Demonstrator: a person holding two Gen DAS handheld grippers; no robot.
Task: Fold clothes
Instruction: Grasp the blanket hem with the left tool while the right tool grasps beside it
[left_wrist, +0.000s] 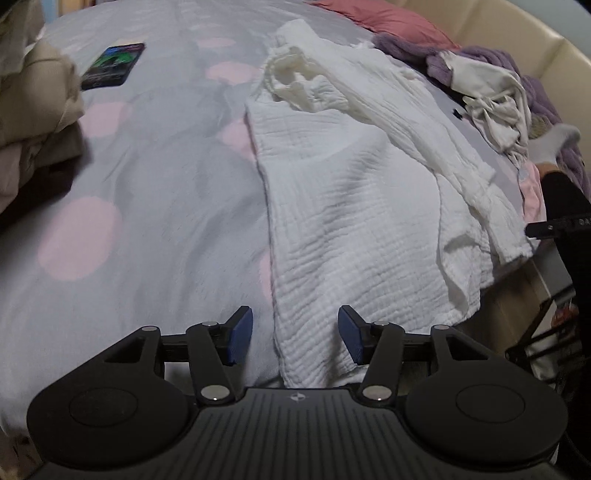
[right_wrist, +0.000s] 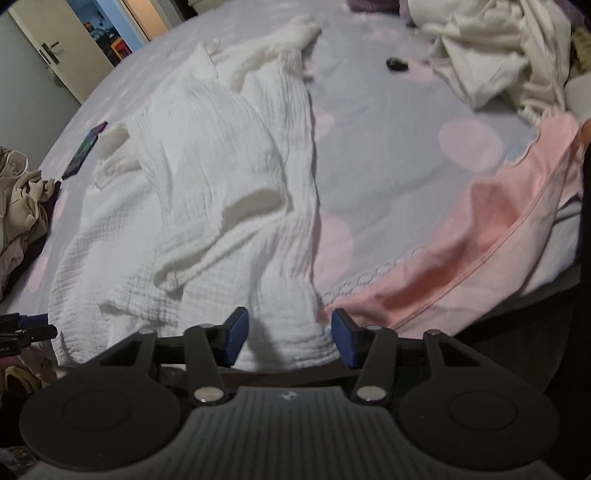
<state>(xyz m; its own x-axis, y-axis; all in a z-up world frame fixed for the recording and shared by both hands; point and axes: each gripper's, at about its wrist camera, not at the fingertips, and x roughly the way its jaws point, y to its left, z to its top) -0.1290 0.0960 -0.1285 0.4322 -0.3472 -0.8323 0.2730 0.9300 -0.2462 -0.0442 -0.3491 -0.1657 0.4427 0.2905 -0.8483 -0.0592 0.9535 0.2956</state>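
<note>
Both sets of jaws stand apart and hold nothing: the left gripper (left_wrist: 295, 334) hovers over the near hem of the white crinkled garment (left_wrist: 351, 206), and the right gripper (right_wrist: 290, 338) hangs over the same hem further along the bed's near edge. That garment lies lengthwise on the bed (left_wrist: 147, 192), its left side in a straight line, its right side and sleeves doubled over loosely and rumpled, so it looks partly folded at most. A pink garment (right_wrist: 480, 236) sprawls at the near right corner, and a cream heap (right_wrist: 498, 48) sits toward the far right, both unfolded. More clothes are bunched at the left edge (left_wrist: 33, 110). A phone (left_wrist: 112, 65) rests on the dotted grey-and-pink cover, and a door (right_wrist: 55, 48) shows beyond.
</note>
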